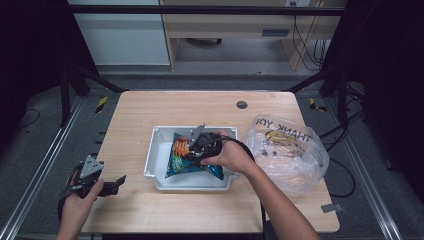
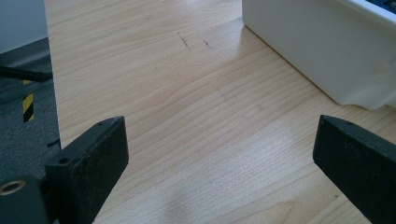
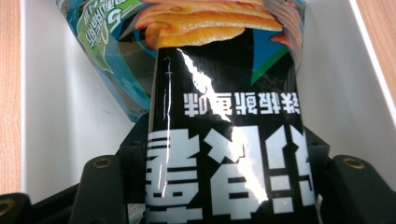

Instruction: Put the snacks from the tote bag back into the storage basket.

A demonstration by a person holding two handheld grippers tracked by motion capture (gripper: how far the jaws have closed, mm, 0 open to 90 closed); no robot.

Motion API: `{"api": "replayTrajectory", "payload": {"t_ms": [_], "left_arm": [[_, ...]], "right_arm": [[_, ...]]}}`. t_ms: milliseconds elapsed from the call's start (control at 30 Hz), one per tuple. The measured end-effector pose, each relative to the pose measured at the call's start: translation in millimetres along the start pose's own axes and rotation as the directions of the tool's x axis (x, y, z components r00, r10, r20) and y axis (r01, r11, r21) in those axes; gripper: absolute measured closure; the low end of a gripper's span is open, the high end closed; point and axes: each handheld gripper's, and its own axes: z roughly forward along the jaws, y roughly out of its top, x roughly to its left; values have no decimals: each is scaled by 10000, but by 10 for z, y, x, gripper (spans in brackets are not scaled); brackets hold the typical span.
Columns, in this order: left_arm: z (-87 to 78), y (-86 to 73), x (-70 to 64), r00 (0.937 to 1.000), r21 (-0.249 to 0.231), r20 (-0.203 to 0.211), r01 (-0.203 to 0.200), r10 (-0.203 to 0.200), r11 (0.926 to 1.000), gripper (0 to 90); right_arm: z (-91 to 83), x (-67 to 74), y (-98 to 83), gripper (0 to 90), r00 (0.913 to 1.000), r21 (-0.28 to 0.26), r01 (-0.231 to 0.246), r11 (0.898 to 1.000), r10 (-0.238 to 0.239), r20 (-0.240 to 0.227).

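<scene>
Snack bag [image 1: 192, 157] sits gripped by right gripper [image 1: 199, 143] inside white bin [image 1: 159, 145]; left gripper [image 1: 116, 183] gapes empty near table [image 1: 200, 105] edge.

the clear plastic bag [image 1: 287, 150] on the worktop had "thank you" on it in big black letters, seen upside down, with the last letter hidden. the snack packet [image 3: 224, 121] in the white bin had big white chinese writing on black, also upside down, and a "5" on its green part.

Right gripper [image 1: 192, 146] over snack bag [image 1: 186, 159] in white bin [image 1: 161, 141].
</scene>
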Motion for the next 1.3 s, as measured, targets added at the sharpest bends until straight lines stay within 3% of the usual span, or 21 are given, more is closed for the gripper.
{"api": "replayTrajectory", "payload": {"t_ms": [800, 1300], "left_arm": [[3, 1, -7, 10000, -9, 65, -23, 23, 10000, 30], [9, 2, -8, 9999, 22, 108, -44, 43, 10000, 30]], "right_arm": [[-10, 0, 6, 341, 9996, -177, -265, 9995, 267, 89], [-63, -5, 12, 179, 9984, -374, -558, 9977, 558, -13]]}}
